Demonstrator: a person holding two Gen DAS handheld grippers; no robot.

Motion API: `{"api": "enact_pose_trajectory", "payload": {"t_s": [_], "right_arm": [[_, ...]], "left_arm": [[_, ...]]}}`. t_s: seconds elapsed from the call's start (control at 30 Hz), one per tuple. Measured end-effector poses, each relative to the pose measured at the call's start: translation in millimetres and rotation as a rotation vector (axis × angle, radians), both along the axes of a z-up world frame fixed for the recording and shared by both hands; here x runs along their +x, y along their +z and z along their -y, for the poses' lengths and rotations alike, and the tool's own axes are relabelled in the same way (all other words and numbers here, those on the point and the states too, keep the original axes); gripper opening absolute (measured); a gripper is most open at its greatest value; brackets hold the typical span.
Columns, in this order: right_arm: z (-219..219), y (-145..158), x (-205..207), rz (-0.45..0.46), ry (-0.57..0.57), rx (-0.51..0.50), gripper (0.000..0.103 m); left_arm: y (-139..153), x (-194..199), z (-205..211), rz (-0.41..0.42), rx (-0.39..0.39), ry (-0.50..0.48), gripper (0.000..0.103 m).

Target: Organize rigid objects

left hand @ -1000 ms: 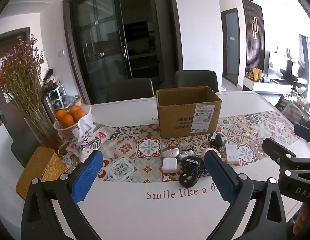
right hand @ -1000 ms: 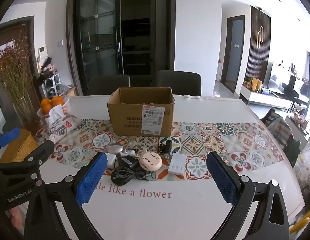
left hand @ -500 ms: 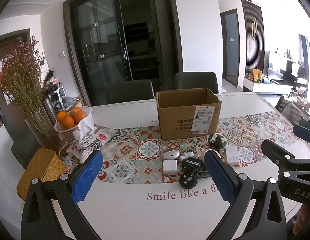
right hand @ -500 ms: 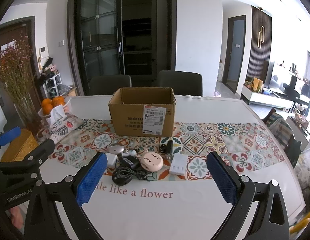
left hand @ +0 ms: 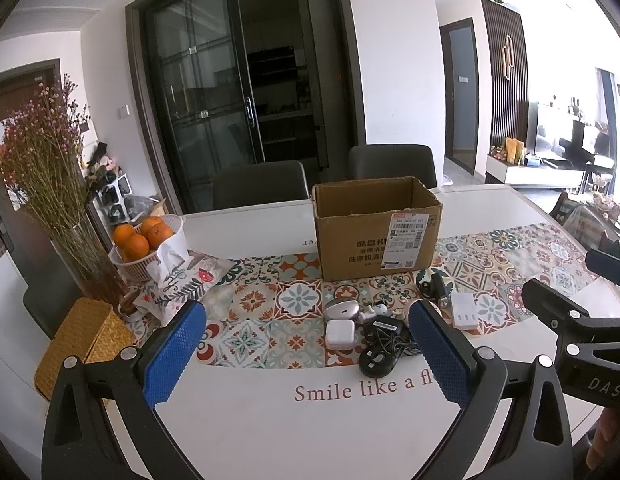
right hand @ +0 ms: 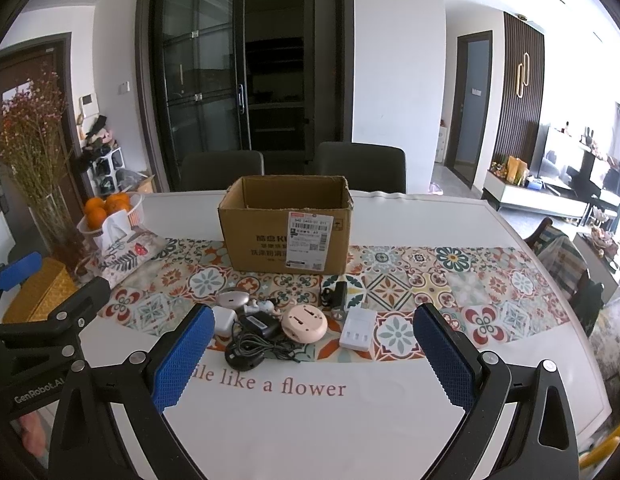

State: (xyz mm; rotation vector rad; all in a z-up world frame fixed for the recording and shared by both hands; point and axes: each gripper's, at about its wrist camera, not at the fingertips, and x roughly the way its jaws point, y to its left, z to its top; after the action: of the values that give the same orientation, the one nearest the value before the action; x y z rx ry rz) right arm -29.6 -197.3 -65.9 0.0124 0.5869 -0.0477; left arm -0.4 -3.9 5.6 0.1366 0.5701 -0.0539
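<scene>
An open cardboard box (left hand: 375, 228) (right hand: 288, 224) stands on the patterned runner. In front of it lie several small items: a pink round case (right hand: 304, 322), a white battery charger (right hand: 358, 334) (left hand: 463, 314), a black adapter with cable (right hand: 254, 334) (left hand: 383, 344), a white cube charger (left hand: 339, 334) (right hand: 223, 320), a grey oval device (left hand: 341, 308) (right hand: 233, 299) and a black plug (right hand: 337, 295). My left gripper (left hand: 306, 352) is open and empty, short of the pile. My right gripper (right hand: 310, 356) is open and empty, short of the pile.
At the table's left stand a basket of oranges (left hand: 144, 240), a tissue pouch (left hand: 182, 276), a vase of dried flowers (left hand: 78, 248) and a woven yellow box (left hand: 84, 344). Two dark chairs (right hand: 359, 166) stand behind the white table (right hand: 429, 420).
Both views have shifted slightly; the box and the pile sit a little nearer and lower in the frames. Nothing on the table has moved and both grippers stay open.
</scene>
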Motion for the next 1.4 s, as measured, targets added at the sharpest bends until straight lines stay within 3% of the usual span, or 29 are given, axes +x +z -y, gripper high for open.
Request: {"api": "enact_pose_trajectory", "payload": {"t_s": [1.4], "right_arm": [[-3.6, 1.2, 2.0, -0.003, 0.007, 0.004, 0.100]], "left_arm": [[4.7, -1.4, -0.4, 0.004, 0.005, 0.001, 0.103]]}}
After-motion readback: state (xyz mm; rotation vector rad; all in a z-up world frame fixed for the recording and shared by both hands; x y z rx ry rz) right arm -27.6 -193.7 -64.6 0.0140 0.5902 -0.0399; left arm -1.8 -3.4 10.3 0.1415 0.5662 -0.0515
